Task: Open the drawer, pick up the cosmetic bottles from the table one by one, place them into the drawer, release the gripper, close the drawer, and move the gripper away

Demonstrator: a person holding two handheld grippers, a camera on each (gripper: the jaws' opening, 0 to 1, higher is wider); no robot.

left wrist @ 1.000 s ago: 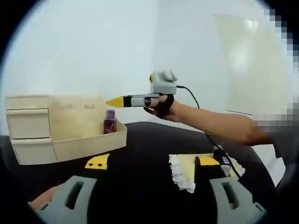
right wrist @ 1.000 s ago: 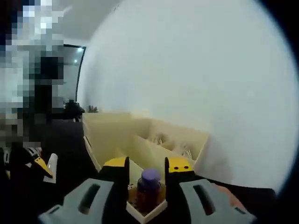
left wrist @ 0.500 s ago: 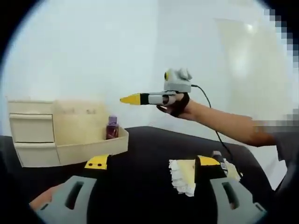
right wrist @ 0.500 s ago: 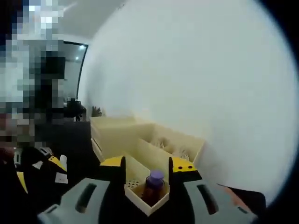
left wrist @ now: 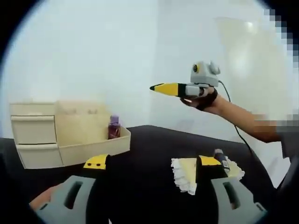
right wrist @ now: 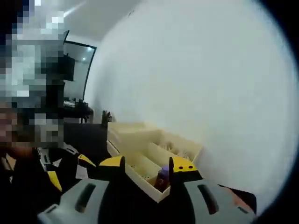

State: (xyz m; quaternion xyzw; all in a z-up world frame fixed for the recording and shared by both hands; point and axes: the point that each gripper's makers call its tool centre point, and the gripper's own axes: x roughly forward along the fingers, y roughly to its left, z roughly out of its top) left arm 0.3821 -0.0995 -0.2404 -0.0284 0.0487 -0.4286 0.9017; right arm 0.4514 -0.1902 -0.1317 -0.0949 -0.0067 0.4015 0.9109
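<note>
In the left gripper view we see the whole scene from the side: the cream drawer unit (left wrist: 35,135) on the black table (left wrist: 149,154), with its lower drawer (left wrist: 88,144) pulled out. A purple cosmetic bottle (left wrist: 113,128) stands upright in the drawer's outer corner. The right gripper (left wrist: 159,87) is held in the air by a hand (left wrist: 203,98), well apart from the drawer, and from this side its yellow tips look like one point, so we cannot tell its opening here. Our left gripper (left wrist: 152,163) is spread wide and holds nothing. Just behind its right jaw lies a cream cloth with a lace edge (left wrist: 184,175), and a second small bottle (left wrist: 220,158) on it is partly hidden.

The right gripper view looks down from above. There the right gripper (right wrist: 145,163) has its jaws apart and empty. Between them we see the open drawer (right wrist: 140,170) with its dividers and the purple bottle (right wrist: 163,175), which is blurred. Small items in the further compartments are hard to make out.
</note>
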